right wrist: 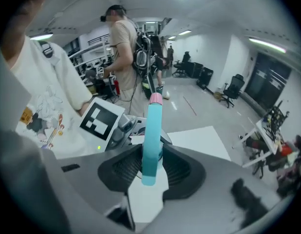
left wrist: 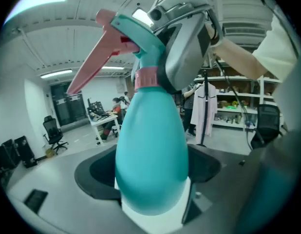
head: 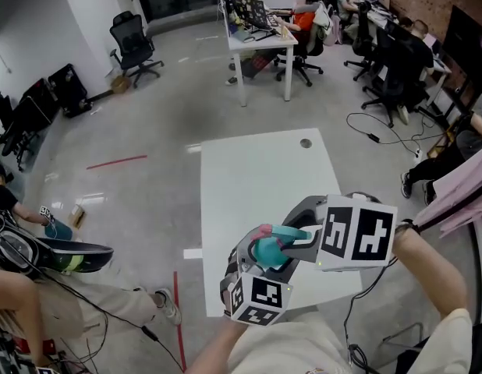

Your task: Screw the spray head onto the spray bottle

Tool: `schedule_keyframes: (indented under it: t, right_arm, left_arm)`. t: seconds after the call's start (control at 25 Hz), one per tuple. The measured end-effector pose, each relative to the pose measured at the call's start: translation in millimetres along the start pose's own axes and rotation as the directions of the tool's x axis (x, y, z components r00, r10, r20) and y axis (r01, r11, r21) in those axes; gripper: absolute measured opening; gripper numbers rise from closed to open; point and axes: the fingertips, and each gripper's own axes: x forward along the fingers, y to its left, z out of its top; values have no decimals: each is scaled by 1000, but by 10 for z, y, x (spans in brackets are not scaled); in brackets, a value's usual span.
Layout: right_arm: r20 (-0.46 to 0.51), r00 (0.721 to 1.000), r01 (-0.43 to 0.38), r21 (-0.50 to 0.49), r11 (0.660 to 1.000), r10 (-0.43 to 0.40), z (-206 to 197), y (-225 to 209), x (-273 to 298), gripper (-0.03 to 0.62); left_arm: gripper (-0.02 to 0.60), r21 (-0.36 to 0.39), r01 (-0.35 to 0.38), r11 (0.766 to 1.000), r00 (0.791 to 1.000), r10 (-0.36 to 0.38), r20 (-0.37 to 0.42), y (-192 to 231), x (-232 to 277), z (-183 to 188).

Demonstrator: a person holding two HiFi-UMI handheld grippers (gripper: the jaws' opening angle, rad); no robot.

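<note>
Both tongs are raised in the air over the near end of the white counter (head: 256, 170), close to the person's chest.

Left tongs (left wrist: 150, 173): jaws stand wide, pads pressed on the lower flanks of the teal spray bottle (left wrist: 150, 145). The bottle rises from the jaws, fat body low and narrow neck up. In the head view the left tongs (head: 260, 265) sit low, marker cube facing the camera, with the bottle (head: 269, 251) just above them.

Spray head (left wrist: 141, 35): teal, seated on the bottle's neck, with a pink collar (left wrist: 146, 77) at the joint. A pink trigger (left wrist: 92, 67) slants down to the left of the view. Cannot tell whether the collar is threaded fully home.

Right tongs (right wrist: 151, 167): jaws narrow, closed on the slim teal spray head (right wrist: 151, 140), which runs straight out between the ribbed pads and ends in a pink tip (right wrist: 155, 99). In the head view the right tongs (head: 299, 236) reach in from the right, meeting the left tongs at the bottle's top.

Surroundings: grey polished floor (head: 147, 115) with a red tape strip (head: 116, 162), a black office chair (head: 134, 47), and seated people at a far desk (head: 260, 41). A standing person (right wrist: 123, 57) shows in the right gripper view.
</note>
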Motion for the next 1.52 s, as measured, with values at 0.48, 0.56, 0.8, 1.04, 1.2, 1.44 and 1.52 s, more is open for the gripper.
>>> schedule_keyframes:
  t: [0.48, 0.56, 0.8, 1.04, 1.2, 1.44, 1.52]
  right_arm:
    - [21, 995, 95, -27, 995, -95, -71, -67, -166, 187]
    - [35, 991, 134, -67, 989, -132, -44, -87, -279, 187]
    - [20, 989, 147, -200, 969, -146, 65, -16, -558, 187]
    - [-17, 996, 87, -154, 984, -91, -37, 73, -361, 186]
    - [-49, 997, 59, -123, 991, -65, -94, 124, -208, 186]
    - [62, 998, 3, -55, 998, 1, 51, 119, -145, 186]
    - [91, 995, -27, -56, 998, 32, 74, 139, -152, 186]
  left_arm:
    - [403, -11, 22, 1000, 1000, -22, 18, 40, 80, -73]
    - [403, -17, 60, 998, 997, -59, 42, 39, 47, -57]
    - [403, 3, 116, 993, 991, -116, 66, 109, -68, -12]
    - [403, -18, 110, 994, 992, -109, 59, 98, -45, -46]
    - [403, -17, 116, 993, 991, -114, 69, 64, -98, 19]
    - [403, 17, 167, 986, 980, -168, 102, -42, -152, 157]
    - [403, 27, 205, 978, 971, -207, 117, -116, -156, 184]
